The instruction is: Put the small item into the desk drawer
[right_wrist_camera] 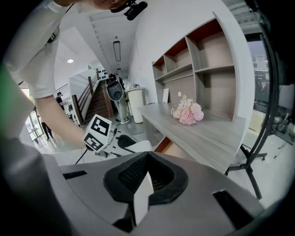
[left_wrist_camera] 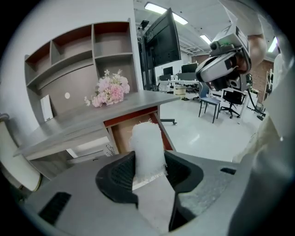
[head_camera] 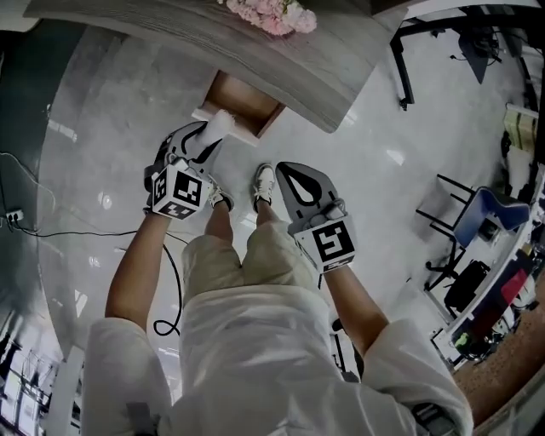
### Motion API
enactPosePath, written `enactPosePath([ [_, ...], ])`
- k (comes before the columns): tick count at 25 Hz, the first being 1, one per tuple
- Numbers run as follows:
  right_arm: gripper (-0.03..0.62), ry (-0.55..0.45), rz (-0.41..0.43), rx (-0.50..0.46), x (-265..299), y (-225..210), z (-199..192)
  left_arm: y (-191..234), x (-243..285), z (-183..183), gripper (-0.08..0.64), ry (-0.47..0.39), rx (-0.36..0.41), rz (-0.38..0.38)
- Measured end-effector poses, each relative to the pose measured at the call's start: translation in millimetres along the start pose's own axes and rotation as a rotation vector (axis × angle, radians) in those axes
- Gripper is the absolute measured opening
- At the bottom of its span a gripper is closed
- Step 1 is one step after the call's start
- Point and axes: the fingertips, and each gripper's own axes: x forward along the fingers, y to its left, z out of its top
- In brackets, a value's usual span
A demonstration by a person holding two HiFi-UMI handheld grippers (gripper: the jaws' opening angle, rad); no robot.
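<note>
The small item [left_wrist_camera: 147, 147] is a white, fuzzy-edged roll, and my left gripper [left_wrist_camera: 149, 173] is shut on it, with the roll standing up between the dark pads. In the head view the left gripper [head_camera: 203, 143] holds the item [head_camera: 218, 126] just short of the open wooden drawer [head_camera: 241, 104] under the grey desk [head_camera: 281, 60]. The drawer [left_wrist_camera: 136, 128] shows right behind the item, and what lies inside is hidden. My right gripper [head_camera: 289, 175] hangs to the right of the drawer. Its jaws [right_wrist_camera: 146, 178] are shut with nothing between them.
Pink flowers [head_camera: 274, 15] lie on the desk top, below wall shelves [right_wrist_camera: 203, 60]. A black cable [head_camera: 167, 281] runs over the pale floor at the left. Chairs and black frames [head_camera: 464, 223] stand at the right. The person's feet [head_camera: 264, 186] are below the drawer.
</note>
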Motion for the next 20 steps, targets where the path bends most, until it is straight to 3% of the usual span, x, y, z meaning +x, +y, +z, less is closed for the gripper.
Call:
enactPosePath([
  [8, -0.003, 0.022, 0.01, 0.053, 11, -12, -28, -4, 48, -16, 0.175, 0.107, 0.147, -0.111],
  [14, -0.003, 0.014, 0.002, 0.06, 13, -20, -39, -8, 79, -10, 0.175, 0.129, 0.249, -0.172],
  [20, -0.003, 0.026, -0.004, 0.075, 7, -26, -48, -10, 98, -12, 0.175, 0.215, 0.375, -0.24],
])
